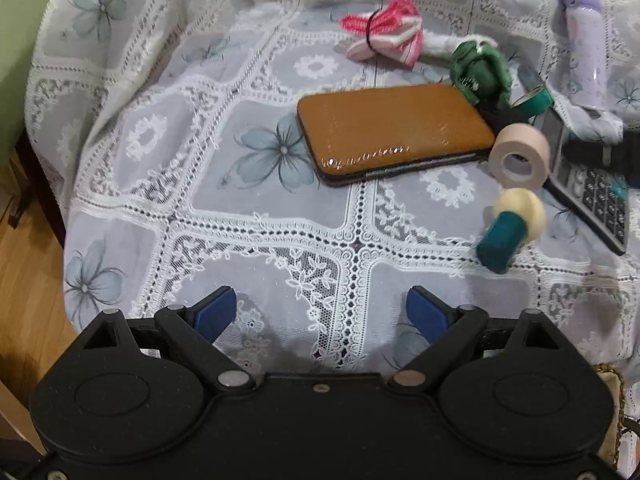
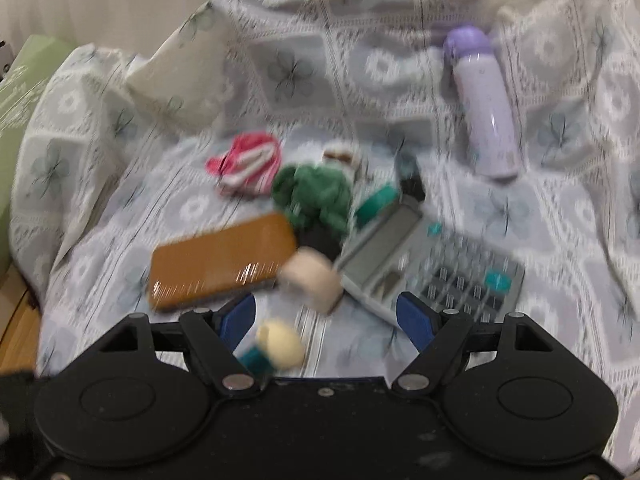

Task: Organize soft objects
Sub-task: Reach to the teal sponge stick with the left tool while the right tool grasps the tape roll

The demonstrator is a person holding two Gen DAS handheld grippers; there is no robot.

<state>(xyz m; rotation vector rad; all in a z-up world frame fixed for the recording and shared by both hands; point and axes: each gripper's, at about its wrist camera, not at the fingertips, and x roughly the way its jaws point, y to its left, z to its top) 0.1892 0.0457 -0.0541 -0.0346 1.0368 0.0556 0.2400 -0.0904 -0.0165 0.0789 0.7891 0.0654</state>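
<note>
A white lace tablecloth (image 1: 248,208) printed with grey-blue flowers fills nearly all of both views, draped and rumpled at its upper edges. In the lower part of the left wrist view, the left gripper (image 1: 321,312) has its blue-padded jaws spread wide over bare cloth, with nothing between them. In the blurred right wrist view, the right gripper (image 2: 326,316) is also spread apart and grips nothing.

A tan, glossy flat case (image 1: 394,130) lies at the centre of the left view. At the right edge, a grey calculator (image 1: 592,196) lies slanted; its key markings are too small to read. Above it, in the upper right corner, a lilac bottle (image 1: 584,56) lies on the cloth; no label text is legible.

The soft objects sit above and right of the case: a pink and white fabric bundle (image 1: 384,32) tied with a dark band, and just right of it a green knitted item (image 1: 480,66). A beige tape roll (image 1: 520,156) touches the case's right end. Below it lies a small cream-headed toy with a teal base (image 1: 510,232). A green tape roll (image 1: 536,100) sits beside the knitted item.
</note>
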